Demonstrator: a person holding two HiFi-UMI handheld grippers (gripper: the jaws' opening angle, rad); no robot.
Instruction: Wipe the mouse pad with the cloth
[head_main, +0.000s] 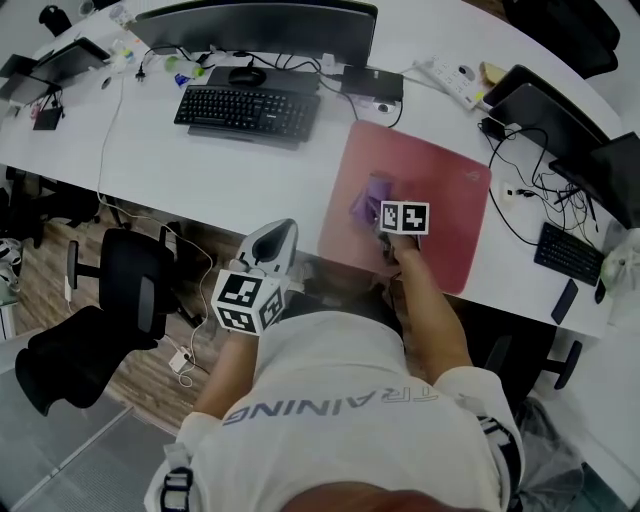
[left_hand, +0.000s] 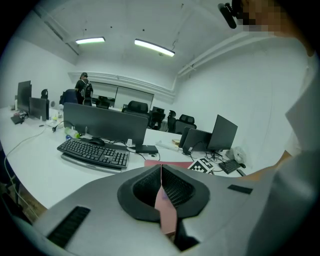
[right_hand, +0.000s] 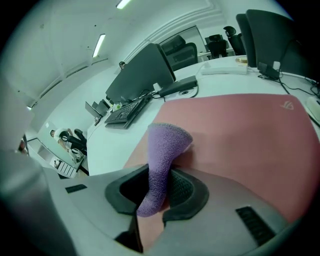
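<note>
A pink mouse pad (head_main: 440, 190) (right_hand: 240, 130) lies on the white desk, right of the keyboard. A purple fuzzy cloth (head_main: 368, 198) (right_hand: 165, 155) rests on the pad's left half, and my right gripper (head_main: 392, 222) (right_hand: 159, 192) is shut on it, holding it down against the pad. My left gripper (head_main: 272, 248) (left_hand: 161, 192) hangs off the desk's near edge, above the floor, jaws shut with nothing between them. From the left gripper view a strip of the pad (left_hand: 167, 163) shows beyond the jaws.
A black keyboard (head_main: 247, 111) and mouse (head_main: 247, 75) sit before a wide monitor (head_main: 260, 22). A power strip (head_main: 452, 80), laptops (head_main: 555, 120) and cables (head_main: 540, 190) crowd the pad's right side. Black office chairs (head_main: 110, 310) stand on the floor at left.
</note>
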